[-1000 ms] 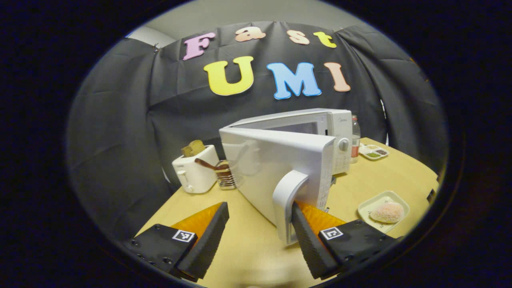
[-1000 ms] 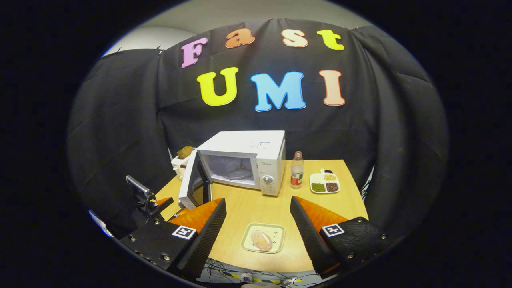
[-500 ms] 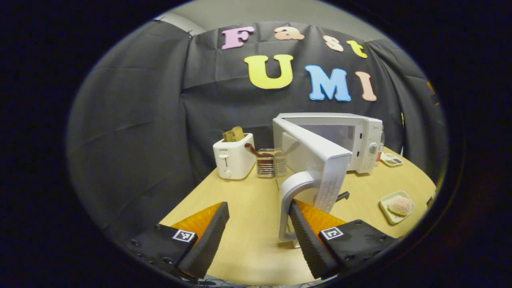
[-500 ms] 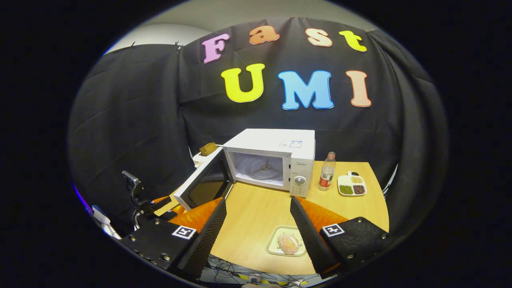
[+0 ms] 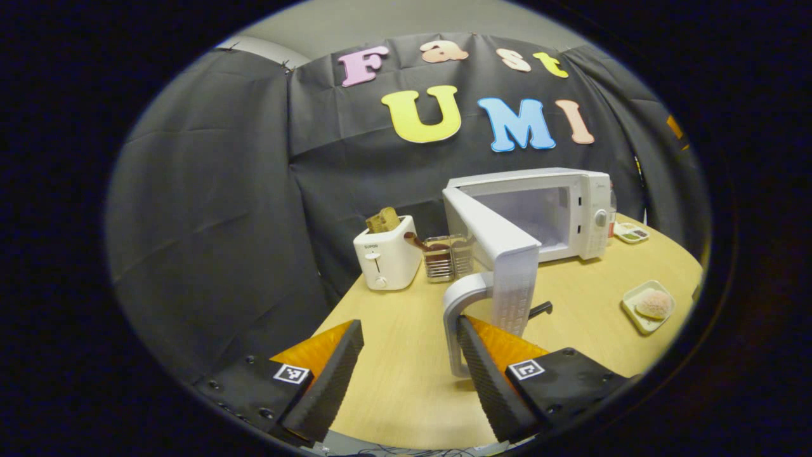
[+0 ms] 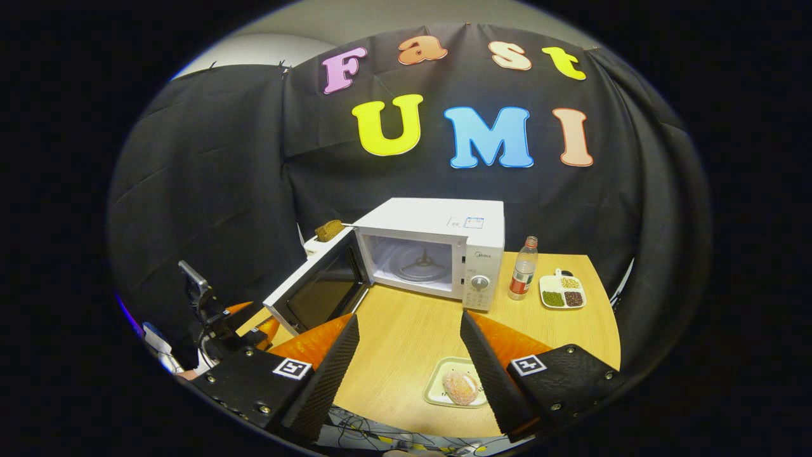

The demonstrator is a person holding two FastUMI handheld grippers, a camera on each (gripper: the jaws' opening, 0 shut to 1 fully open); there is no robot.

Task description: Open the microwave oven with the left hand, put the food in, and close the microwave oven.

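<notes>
Door's swung wide on the microwave at centre frame, and the left gripper hangs with fingers apart, its right finger hooked inside the door handle. Low in the right gripper view, the food sits on its little tray, just beside the spread fingers of the right gripper. It looks soft and light, so I'd pinch the stiff tray rim instead.

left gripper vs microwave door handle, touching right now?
Touching. In the left gripper view, the left gripper is open with its right finger hooked behind the white door handle, pressed on its inner face; the other finger stands clear.
</notes>
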